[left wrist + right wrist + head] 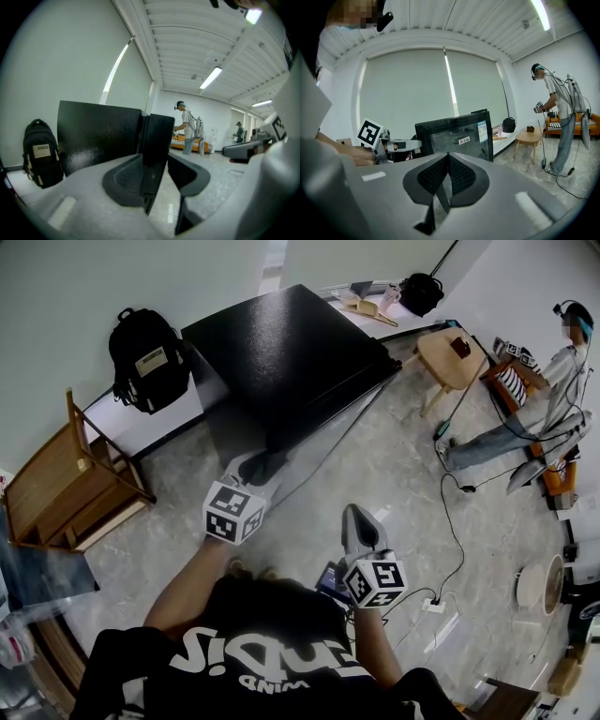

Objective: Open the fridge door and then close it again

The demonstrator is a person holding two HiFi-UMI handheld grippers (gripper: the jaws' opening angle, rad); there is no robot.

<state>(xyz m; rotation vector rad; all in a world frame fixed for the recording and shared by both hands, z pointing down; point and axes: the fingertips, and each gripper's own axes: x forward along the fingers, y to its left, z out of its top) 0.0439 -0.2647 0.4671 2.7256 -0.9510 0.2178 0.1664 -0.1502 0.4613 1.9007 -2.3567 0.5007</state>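
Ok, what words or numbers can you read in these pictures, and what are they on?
Shirt: big white letters, upside down and partly cut off, so I cannot read them for sure.
Backpack: a tan tag, print too small to read.
Fridge door: two stickers, both too blurred to read.
Marker cubes: only black-and-white squares, no words.
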